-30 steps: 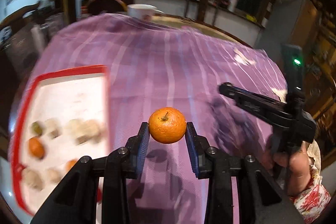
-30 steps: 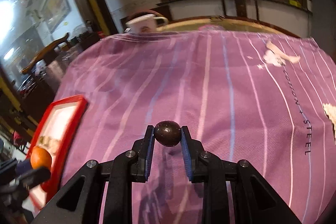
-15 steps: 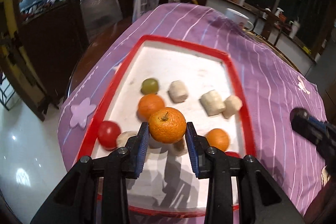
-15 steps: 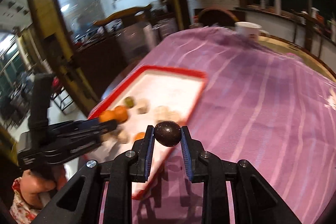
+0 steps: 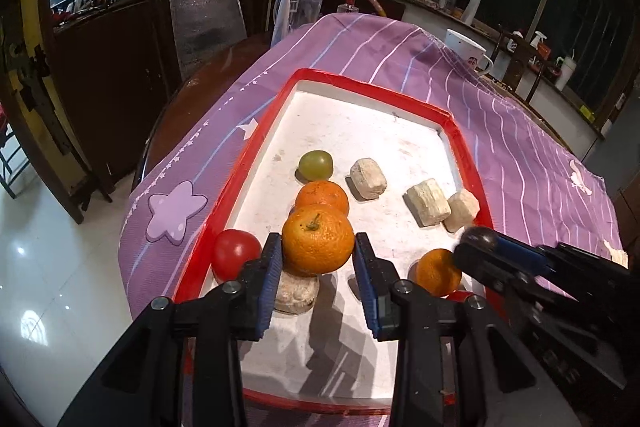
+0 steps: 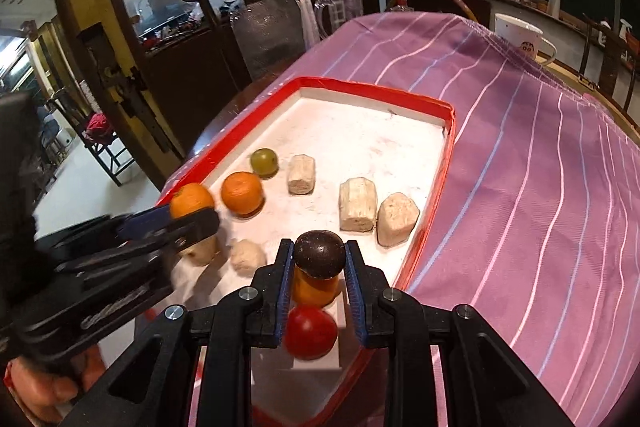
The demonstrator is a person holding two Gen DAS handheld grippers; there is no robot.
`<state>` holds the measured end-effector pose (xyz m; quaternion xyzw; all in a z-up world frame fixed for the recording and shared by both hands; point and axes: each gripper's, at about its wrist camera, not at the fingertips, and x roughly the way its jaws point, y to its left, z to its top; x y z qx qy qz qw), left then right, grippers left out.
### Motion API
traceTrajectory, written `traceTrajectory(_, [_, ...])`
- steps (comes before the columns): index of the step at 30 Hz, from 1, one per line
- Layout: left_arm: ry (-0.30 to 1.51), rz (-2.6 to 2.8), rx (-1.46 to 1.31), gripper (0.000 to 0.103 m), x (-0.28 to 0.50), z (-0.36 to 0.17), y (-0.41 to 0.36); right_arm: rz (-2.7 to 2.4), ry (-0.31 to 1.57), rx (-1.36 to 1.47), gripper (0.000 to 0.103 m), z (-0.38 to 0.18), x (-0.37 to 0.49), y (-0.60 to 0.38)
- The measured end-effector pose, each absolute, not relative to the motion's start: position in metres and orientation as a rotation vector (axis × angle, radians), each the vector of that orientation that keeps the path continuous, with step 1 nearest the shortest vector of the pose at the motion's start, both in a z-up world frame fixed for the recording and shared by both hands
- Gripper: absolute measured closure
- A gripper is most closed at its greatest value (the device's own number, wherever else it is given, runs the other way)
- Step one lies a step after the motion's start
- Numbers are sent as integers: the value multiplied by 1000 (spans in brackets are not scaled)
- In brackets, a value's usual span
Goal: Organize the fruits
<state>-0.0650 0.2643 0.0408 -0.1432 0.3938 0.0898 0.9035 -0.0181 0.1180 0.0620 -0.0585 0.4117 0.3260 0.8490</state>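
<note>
Your left gripper [image 5: 316, 255] pinches a mandarin [image 5: 318, 244], stem end up, between its blue pads, holding it above the near left part of the red-rimmed tray [image 5: 456, 147]. Your right gripper [image 6: 319, 261] is clamped on a small dark brown round fruit [image 6: 319, 253], possibly a passion fruit, though the view does not settle that; it hangs over the tray's near right part. On the tray's white floor: a green grape [image 5: 315, 163] farthest in on the left side; a second mandarin [image 5: 322, 195] just nearer than the grape, partly behind the held one; a red tomato [image 5: 235, 252] against the tray's left rim; a pale round lump [image 5: 296, 291] beneath the held mandarin; three pale, rough cut chunks, one [image 5: 368, 177] right of the grape and two [image 5: 428, 202] [image 5: 462, 205] touching each other near the tray's right rim. A third mandarin [image 5: 438, 273] lies near the right rim at the near end, directly below the dark fruit in the right wrist view, with a second red tomato [image 6: 310, 332] just nearer than it. The tray rests on a purple striped tablecloth [image 6: 540, 167]; a white mug [image 6: 520, 37] stands well beyond the tray's far right corner.
</note>
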Motion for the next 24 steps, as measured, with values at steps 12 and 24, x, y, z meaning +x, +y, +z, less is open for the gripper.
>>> traceTrajectory(12, [760, 175, -254, 29, -84, 64, 252, 707, 891, -8, 75, 75, 0, 115])
traceTrajectory(24, [668, 177, -45, 16, -99, 90, 193, 584, 805, 256, 65, 96, -31, 16])
